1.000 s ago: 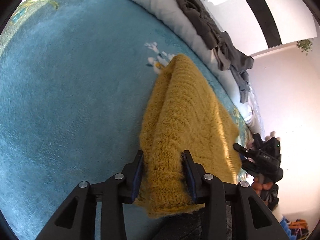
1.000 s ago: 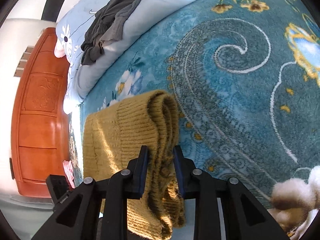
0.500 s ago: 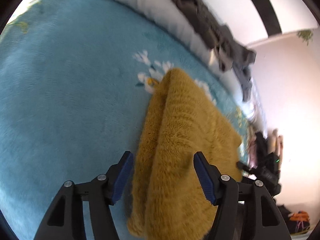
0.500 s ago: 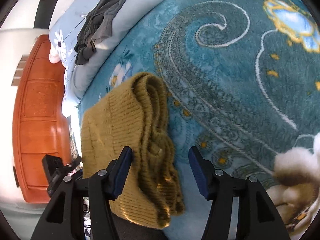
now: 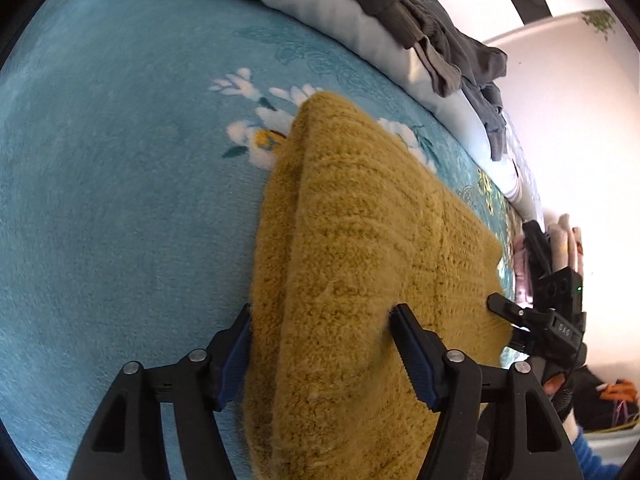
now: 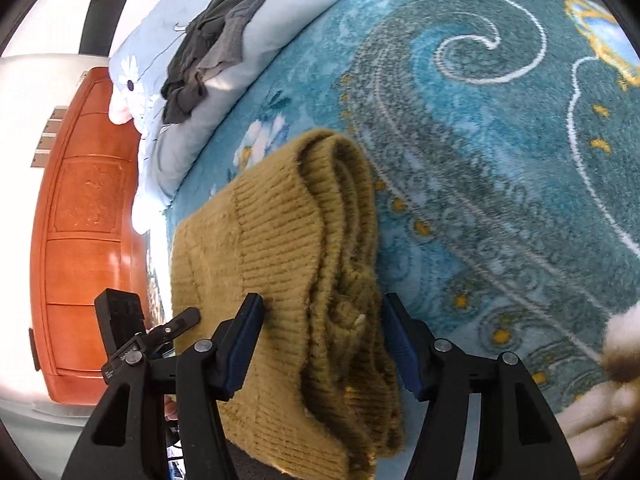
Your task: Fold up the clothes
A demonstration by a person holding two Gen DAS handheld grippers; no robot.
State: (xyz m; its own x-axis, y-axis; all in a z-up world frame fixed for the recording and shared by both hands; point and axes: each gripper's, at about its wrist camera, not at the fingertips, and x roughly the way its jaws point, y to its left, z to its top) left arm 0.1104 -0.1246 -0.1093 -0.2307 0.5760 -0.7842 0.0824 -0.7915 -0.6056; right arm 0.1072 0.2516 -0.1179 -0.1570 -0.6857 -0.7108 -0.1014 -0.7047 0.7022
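Between the fingers of the left gripper point(image 5: 320, 344), a folded mustard-yellow knitted sweater point(image 5: 360, 248) is lying on a blue flowered blanket point(image 5: 120, 200). Its jaws have just been opening and are now standing apart, straddling the near end of the folded knit without clamping it; the left pad is sitting just beside the sweater's edge, and the right one is resting against the fuzzy top surface. Ahead of this gripper the sweater is narrowing toward a rounded folded corner that is lying over a white flower in the blanket's pattern. Beyond that, a pale quilt point(image 5: 360, 20) is running along the blanket's far edge with a heap of dark grey clothes point(image 5: 448, 40) on top of it.

To the right of the left gripper, the right gripper point(image 6: 324, 344) is coming in at the sweater's other near corner, and it shows there as a black frame at the knit's edge. Its jaws have likewise just been opening and are standing apart, with the stacked ribbed layers of the sweater point(image 6: 288, 248) between them, loose and unpressed. To its left, past the sweater, an orange-brown wooden cabinet point(image 6: 80, 220) is standing. To its right the blanket's white swirl pattern is spreading out, and something white and fluffy point(image 6: 616, 344) is sitting at the edge of view.
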